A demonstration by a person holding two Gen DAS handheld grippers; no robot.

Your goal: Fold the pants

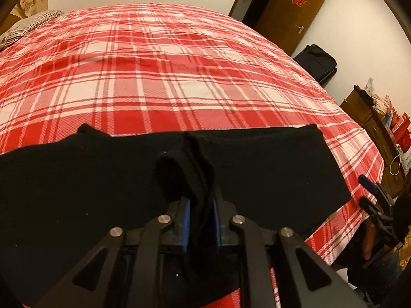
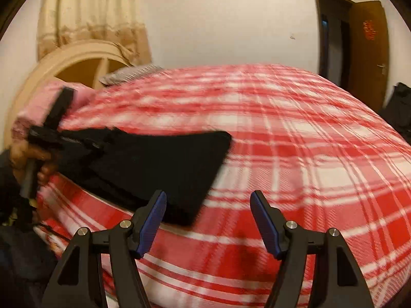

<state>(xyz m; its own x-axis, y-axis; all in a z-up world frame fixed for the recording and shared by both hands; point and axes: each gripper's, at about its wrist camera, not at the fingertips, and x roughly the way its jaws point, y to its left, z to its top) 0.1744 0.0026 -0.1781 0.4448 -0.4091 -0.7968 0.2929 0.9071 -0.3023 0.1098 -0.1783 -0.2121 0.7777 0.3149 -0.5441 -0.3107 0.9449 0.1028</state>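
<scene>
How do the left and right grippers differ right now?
The left gripper is shut on the black pants, a bunch of cloth between its pads; the right gripper is open and holds nothing. The left sits over the pants; the right hangs over the plaid bedspread. Both have blue pads.

My view: bed (image 1: 179, 59) in red-white plaid cover, cream arched headboard (image 2: 64, 64), beige curtain (image 2: 90, 12), white walls, brown door (image 1: 287, 10) ajar, black bag (image 1: 317, 61) beside it, warm light.

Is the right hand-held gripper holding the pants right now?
No, the right hand-held gripper is wide open with nothing between its blue pads, while the black pants lie on the bed beside it.
</scene>
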